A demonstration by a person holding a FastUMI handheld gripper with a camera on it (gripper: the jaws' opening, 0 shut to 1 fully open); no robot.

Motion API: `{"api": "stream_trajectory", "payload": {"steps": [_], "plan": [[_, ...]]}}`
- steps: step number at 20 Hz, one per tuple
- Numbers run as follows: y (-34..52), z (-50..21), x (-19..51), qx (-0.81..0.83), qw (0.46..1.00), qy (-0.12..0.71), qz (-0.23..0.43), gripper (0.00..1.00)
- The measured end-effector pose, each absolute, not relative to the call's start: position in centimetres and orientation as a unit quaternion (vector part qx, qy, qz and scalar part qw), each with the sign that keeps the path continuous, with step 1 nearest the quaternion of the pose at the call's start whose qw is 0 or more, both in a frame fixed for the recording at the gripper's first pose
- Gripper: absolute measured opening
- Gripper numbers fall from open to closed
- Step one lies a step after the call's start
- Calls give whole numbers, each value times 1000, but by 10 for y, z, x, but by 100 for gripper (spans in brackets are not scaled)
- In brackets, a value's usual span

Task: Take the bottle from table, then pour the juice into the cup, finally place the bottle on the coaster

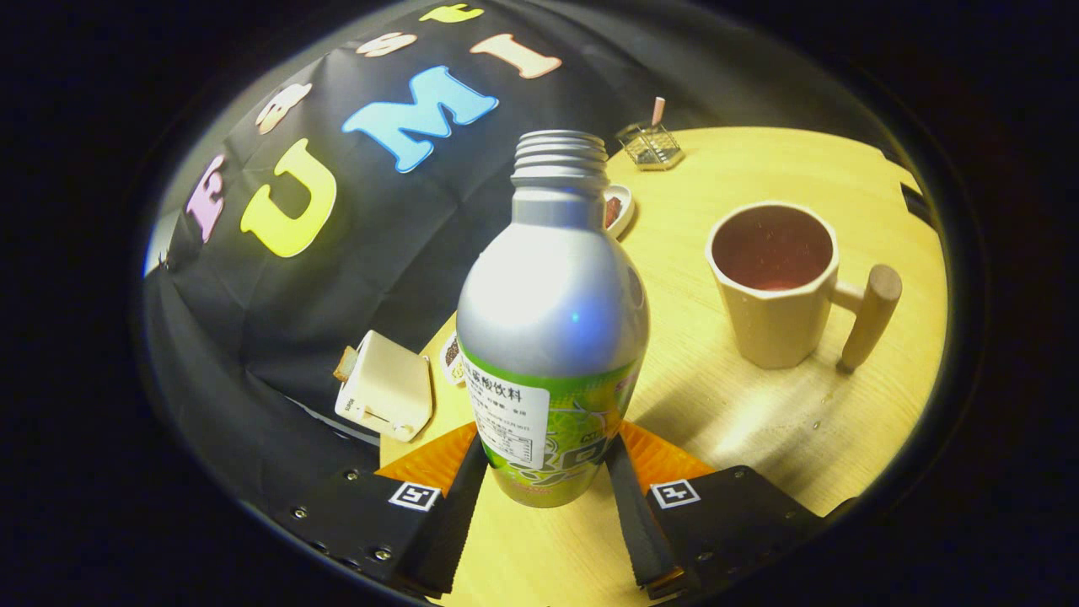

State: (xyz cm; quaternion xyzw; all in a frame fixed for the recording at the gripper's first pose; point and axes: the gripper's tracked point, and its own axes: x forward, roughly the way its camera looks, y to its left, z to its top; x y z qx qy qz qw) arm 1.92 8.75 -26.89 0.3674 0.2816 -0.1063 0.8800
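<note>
We hold the bottle [552, 337] low, both fingers of the gripper [546, 472] pressing its sides. We keep it upright, carry it toward the cup [780, 287], then tip slowly.

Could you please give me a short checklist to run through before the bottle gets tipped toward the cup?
1. Grip: both fingers of the gripper press the bottle low on its label: ok.
2. Cap: threaded neck is open, no cap: ok.
3. Bottle upright between the fingers: ok.
4. Cup upright, beyond the fingers, handle turned away from the bottle: ok.
5. Room in the cup: inside looks dark reddish, level unclear: cannot tell.
6. Coaster for the set-down: orange sheet beneath the bottle may be it: cannot tell.
</note>
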Motion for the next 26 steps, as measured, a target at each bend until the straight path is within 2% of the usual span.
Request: {"api": "stream_trajectory", "payload": {"steps": [14,20,26], "plan": [[70,-245,60,146,943,259,-149,76],[62,-247,89,34,951,267,-150,76],[60,-262,117,21,949,270,-161,76]]}}
